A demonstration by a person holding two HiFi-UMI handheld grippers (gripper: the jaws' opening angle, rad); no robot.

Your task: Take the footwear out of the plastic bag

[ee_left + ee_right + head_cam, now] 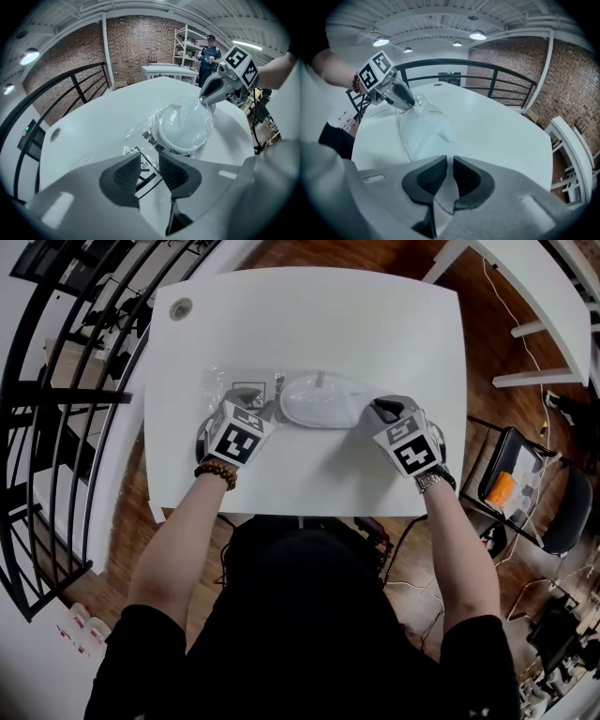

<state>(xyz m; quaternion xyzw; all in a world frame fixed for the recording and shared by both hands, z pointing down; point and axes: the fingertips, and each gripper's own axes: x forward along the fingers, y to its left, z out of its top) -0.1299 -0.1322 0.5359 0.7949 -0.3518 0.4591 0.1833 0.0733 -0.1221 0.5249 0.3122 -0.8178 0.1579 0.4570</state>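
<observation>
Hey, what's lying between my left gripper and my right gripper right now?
The clear plastic bag with the white footwear inside, lying on the white table. The head view shows it plainly.

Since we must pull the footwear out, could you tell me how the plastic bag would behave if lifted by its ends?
The plastic bag looks thin and crinkled, so it would probably flop. Its glossy film may slip. The footwear bulging in the middle would likely make it sag there.

At the left claw's (149,158) matt, ribbed pads (125,176), the plastic bag (149,137) is gleaming clear, glossy and crinkled. Beyond it the footwear (183,125) is looking soft and matt, the surface (93,124) smooth.
</observation>
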